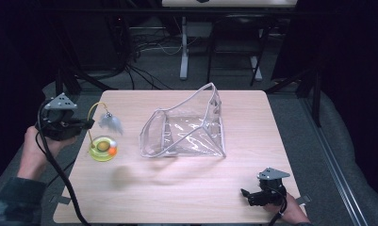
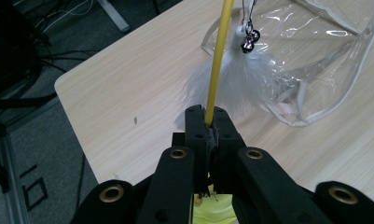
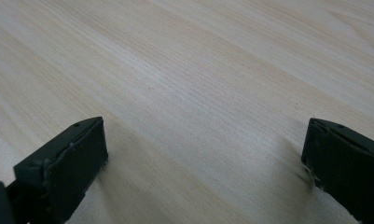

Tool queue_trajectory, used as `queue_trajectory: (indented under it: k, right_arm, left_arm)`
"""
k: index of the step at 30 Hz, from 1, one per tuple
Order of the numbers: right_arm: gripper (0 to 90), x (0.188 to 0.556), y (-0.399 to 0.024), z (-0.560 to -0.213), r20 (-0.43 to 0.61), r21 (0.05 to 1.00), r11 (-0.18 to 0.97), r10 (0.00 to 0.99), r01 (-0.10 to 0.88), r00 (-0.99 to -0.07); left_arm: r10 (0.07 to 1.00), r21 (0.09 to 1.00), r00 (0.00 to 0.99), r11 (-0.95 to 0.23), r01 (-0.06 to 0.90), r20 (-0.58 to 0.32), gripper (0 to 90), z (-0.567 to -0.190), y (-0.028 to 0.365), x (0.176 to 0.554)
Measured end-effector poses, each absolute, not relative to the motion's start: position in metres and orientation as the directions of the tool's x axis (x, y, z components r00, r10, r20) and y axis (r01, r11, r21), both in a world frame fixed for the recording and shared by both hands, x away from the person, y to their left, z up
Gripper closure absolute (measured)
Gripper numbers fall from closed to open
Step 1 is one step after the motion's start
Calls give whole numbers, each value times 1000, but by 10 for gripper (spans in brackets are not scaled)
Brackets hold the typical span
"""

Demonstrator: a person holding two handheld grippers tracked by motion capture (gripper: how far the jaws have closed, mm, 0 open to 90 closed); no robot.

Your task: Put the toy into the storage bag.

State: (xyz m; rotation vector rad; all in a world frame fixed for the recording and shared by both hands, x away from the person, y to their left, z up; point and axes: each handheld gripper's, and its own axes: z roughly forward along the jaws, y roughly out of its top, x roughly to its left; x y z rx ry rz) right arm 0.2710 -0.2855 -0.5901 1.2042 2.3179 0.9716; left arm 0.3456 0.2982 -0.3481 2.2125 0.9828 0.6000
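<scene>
Left claw [image 2: 211,122]: pressed tight on the yellow wand [image 2: 217,60] of the cat toy, held above the table's left edge.
Feather [image 1: 111,123]: dangling beside the clear pouch [image 1: 186,129].
Toy base [image 1: 103,148]: near the left edge.
Right claw [image 3: 203,154]: spread, empty, near-right corner of the table [image 1: 177,188].

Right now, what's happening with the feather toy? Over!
Left gripper shut on yellow wand, feather dangling. Right gripper open, over bare table. Clear bag ahead, nothing blocking.
</scene>
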Motion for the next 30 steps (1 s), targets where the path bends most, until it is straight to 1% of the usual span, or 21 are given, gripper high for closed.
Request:
queue_trajectory:
  k: [30]
  right_arm:
    - [0, 271, -286, -590, 2, 713, 404, 816, 574, -577]
  left_arm:
    - [722, 713, 663, -571, 406, 200, 881, -312, 266, 364]
